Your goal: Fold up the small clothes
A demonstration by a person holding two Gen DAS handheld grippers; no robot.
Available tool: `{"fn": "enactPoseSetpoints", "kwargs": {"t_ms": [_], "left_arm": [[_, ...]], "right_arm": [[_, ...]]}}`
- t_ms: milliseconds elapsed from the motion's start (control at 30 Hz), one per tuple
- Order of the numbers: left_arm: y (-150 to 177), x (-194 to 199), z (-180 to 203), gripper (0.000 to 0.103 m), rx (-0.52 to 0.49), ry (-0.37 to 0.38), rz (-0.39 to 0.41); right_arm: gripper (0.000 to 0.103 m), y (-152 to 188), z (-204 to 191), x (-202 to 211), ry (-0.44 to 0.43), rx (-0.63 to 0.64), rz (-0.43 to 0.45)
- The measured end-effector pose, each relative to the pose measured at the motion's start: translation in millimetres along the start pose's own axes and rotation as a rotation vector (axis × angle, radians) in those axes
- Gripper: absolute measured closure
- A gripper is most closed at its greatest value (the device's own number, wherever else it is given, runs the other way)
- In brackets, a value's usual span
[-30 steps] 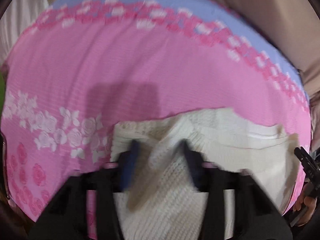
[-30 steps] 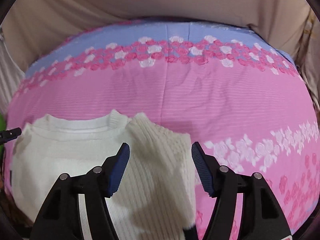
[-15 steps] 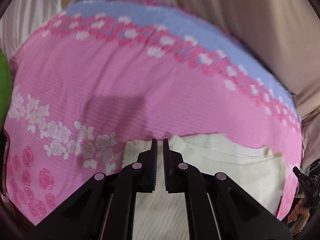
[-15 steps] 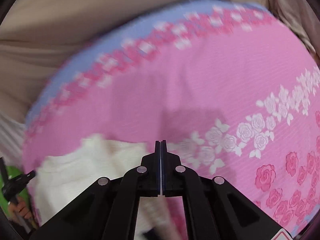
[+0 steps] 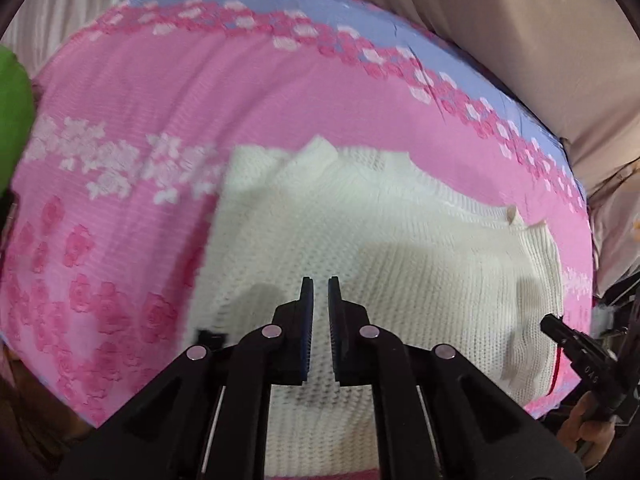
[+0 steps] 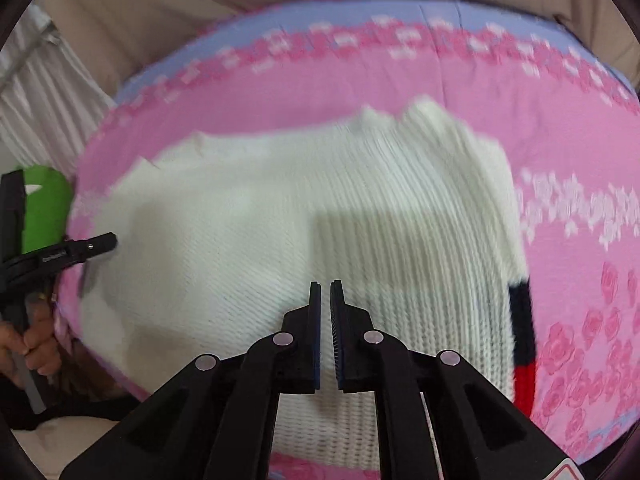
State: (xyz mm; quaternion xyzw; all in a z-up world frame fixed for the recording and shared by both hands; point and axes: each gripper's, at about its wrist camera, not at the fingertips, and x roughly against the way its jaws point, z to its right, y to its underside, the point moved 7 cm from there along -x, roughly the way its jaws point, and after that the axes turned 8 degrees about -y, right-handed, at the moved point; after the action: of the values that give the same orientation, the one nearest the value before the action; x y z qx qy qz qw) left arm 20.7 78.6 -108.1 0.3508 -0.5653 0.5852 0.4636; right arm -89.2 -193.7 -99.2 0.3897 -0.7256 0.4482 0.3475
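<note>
Both tongs, left (image 5: 319, 292) and right (image 6: 325, 296), hover over the white sweater (image 5: 380, 256), jaws nearly pressed together w/ nothing between. Sweater lies flat on the pink bedspread (image 5: 132, 92), sleeves apparently folded in. Next, probably: spread jaws, pinch hem, fold toward collar.

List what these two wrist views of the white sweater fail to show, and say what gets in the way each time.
- White knit sweater, left wrist view: its near hem is cut off by the bottom edge and covered by the left gripper.
- Right wrist view: the dark and red trim is partly tucked under the sweater, so its extent is unknown.
- Green object: cut off at the edge; no identifying it.
- Floral bedspread: its pattern is motion-blurred.
</note>
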Motion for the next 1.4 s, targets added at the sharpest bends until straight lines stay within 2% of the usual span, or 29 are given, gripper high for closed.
{"fn": "enactPoseSetpoints", "kwargs": {"t_ms": [67, 100, 167, 200, 233, 267, 333, 400, 433, 500, 533, 600, 667, 733, 867, 933, 1133, 1233, 1267, 1300, 1333, 1367, 1400], "left_arm": [[8, -10, -10, 0.092, -0.010, -0.030, -0.030], [17, -23, -18, 0.092, -0.001, -0.048, -0.073], [21, -25, -25, 0.092, 0.053, -0.014, -0.067], [21, -21, -27, 0.093, 0.072, -0.008, -0.076], [21, -14, -26, 0.093, 0.086, 0.006, -0.084], [18, -6, -21, 0.093, 0.081, 0.026, -0.062], [15, -3, -9, 0.091, 0.035, 0.016, -0.033], [16, -18, 1, 0.091, 0.003, -0.025, -0.051], [16, -25, 1, 0.091, 0.003, -0.032, -0.069], [16, -32, 0, 0.091, 0.014, -0.044, -0.072], [13, -31, -3, 0.091, 0.010, -0.047, -0.068], [11, -30, -1, 0.091, 0.005, -0.054, -0.078], [10, -30, -3, 0.091, 0.018, -0.050, -0.080], [11, -29, -5, 0.091, 0.039, -0.041, -0.081], [13, -27, -8, 0.091, 0.046, -0.034, -0.078], [12, -29, -6, 0.091, 0.051, -0.031, -0.079], [14, -27, -5, 0.091, 0.046, -0.031, -0.073], [14, -13, -10, 0.091, 0.060, -0.036, -0.057], [14, -1, -16, 0.090, 0.076, -0.023, -0.030], [15, 7, -22, 0.076, 0.091, -0.012, -0.014], [17, 17, -37, 0.052, 0.133, -0.004, 0.005], [19, 19, -47, 0.043, 0.164, -0.008, 0.011], [25, 19, -63, 0.040, 0.215, -0.009, 0.007]], "right_arm": [[0.094, -4, -6, -6, 0.011, 0.029, -0.007], [0.094, -3, -1, -16, 0.020, 0.034, -0.031], [0.098, 11, 13, -49, 0.075, 0.033, -0.096], [0.099, 7, 8, -45, 0.078, 0.028, -0.069], [0.095, 4, 2, -43, 0.088, 0.027, -0.086], [0.093, -2, -8, -37, 0.073, 0.036, -0.068], [0.093, -13, -35, -30, -0.024, 0.054, -0.033], [0.093, -23, -62, -43, -0.078, 0.096, -0.046], [0.093, -25, -68, -57, -0.069, 0.124, -0.059], [0.094, -23, -58, -92, -0.010, 0.126, -0.134], [0.102, -26, -54, -99, -0.019, 0.117, -0.133], [0.103, -38, -54, -95, -0.009, 0.102, -0.138], [0.097, -46, -60, -77, -0.023, 0.088, -0.093], [0.097, -48, -66, -64, -0.011, 0.108, -0.070], [0.099, -37, -50, -89, 0.059, 0.100, -0.142], [0.103, -40, -43, -101, 0.048, 0.102, -0.118], [0.103, -58, -50, -113, 0.080, 0.122, -0.131], [0.103, -64, -51, -110, 0.076, 0.081, -0.143], [0.102, -64, -55, -102, 0.062, 0.057, -0.133], [0.099, -62, -58, -90, 0.035, 0.044, -0.123], [0.096, -59, -63, -79, 0.002, 0.034, -0.111], [0.096, -55, -66, -71, -0.016, 0.034, -0.106], [0.096, -50, -70, -68, -0.026, 0.040, -0.109]]}}
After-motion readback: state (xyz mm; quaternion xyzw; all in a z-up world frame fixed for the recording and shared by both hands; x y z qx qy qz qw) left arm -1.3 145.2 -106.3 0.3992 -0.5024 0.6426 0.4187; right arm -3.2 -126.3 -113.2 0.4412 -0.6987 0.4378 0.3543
